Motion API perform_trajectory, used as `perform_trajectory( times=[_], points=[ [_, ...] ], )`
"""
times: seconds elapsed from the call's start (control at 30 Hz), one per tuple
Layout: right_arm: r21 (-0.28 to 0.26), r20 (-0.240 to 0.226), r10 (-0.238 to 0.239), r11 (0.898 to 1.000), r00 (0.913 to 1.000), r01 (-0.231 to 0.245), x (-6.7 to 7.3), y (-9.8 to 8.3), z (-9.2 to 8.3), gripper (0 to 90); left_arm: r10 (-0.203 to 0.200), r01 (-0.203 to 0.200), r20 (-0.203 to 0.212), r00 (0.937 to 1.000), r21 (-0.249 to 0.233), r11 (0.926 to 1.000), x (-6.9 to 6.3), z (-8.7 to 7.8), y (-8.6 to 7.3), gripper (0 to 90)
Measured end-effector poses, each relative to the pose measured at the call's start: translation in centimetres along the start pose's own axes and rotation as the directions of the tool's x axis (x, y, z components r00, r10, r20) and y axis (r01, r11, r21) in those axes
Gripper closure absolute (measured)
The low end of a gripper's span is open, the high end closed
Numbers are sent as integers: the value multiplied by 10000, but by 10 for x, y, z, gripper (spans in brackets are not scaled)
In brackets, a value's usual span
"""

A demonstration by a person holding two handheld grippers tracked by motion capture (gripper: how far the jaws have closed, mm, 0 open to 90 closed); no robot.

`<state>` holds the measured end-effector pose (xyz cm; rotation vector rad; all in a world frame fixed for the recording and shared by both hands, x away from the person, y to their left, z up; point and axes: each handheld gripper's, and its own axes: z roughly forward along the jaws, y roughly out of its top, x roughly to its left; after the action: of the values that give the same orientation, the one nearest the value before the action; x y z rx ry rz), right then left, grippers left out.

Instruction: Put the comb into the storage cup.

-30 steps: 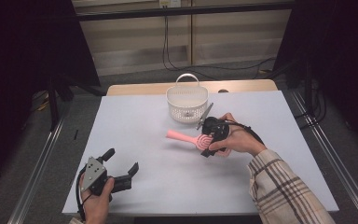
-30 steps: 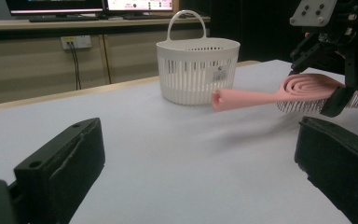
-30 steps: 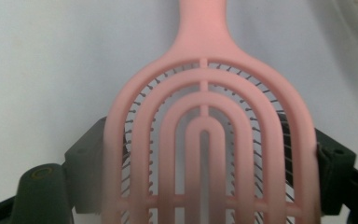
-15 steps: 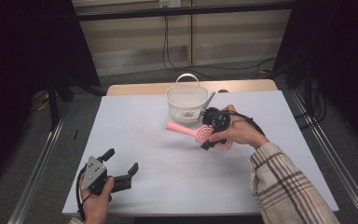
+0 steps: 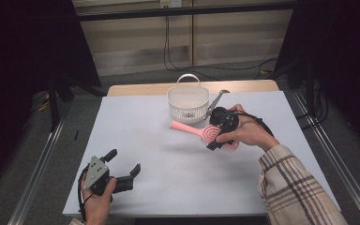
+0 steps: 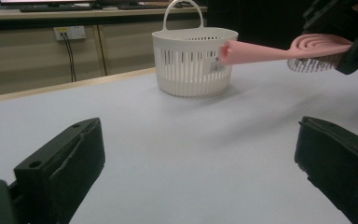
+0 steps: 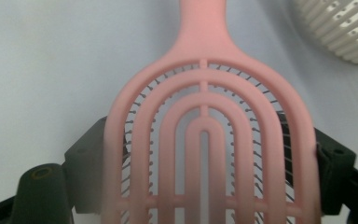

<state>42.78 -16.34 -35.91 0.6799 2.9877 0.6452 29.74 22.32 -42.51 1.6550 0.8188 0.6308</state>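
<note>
Right gripper (image 5: 218, 136) is clamped on the head of the pink hairbrush (image 5: 201, 131), which is held clear above the table (image 5: 136, 126), handle aimed at the white slotted basket (image 5: 188, 103) and ending just beside its wall. A small label is seen on the basket wall; its print cannot be read. Basket contents cannot be told. Scissors (image 5: 215, 102) are leaned just beside the basket's right side. Left gripper (image 5: 122, 171) is held wide, nothing between its jaws, well apart near the table's front-left edge.
</note>
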Motion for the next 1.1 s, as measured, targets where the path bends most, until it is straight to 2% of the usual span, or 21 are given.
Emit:
perform_trajectory(
  times=[0.03,0.2,0.47,0.57,0.63,0.77,0.9,0.97,1.03,1.07,1.1],
  points=[
    [32,-21,-53,10000,10000,53,2,-1,-1,197,-114,114,26,9999,-27,9999,0,1,0,17],
    [-58,66,-102,9999,9999,103,8,-10,-6,197,-114,114,54,9999,24,9999,0,3,2,17],
    [-56,133,-96,9999,9999,97,14,-22,-16,197,171,-180,523,9985,178,9997,-9,12,8,29],
    [-64,162,-148,9999,9998,149,17,-26,-19,197,349,-365,883,9955,173,9992,-11,13,10,46],
    [-53,196,-119,9999,9997,120,18,-29,-22,197,309,-325,926,9952,160,9993,-11,14,11,53],
    [-210,194,38,9998,9998,-34,18,-37,-25,197,278,-305,1232,9920,204,9993,-11,17,13,76],
    [-225,179,56,9997,9998,-52,20,-46,-28,197,127,-216,1620,9867,536,9983,-13,21,15,76],
    [-237,186,95,9997,9998,-91,23,-49,-29,197,167,-338,2060,9784,796,9963,-14,23,17,76],
    [-297,175,37,9996,9998,-32,25,-51,-30,197,157,-361,2268,9738,860,9956,-18,25,18,72],
    [-376,138,-24,9993,9999,29,27,-52,-30,197,174,-378,2290,9733,848,9957,-20,25,19,71],
    [-412,71,-37,9991,10000,40,29,-53,-31,197,414,-612,2232,9739,828,9947,-22,26,20,66]
  ],
)
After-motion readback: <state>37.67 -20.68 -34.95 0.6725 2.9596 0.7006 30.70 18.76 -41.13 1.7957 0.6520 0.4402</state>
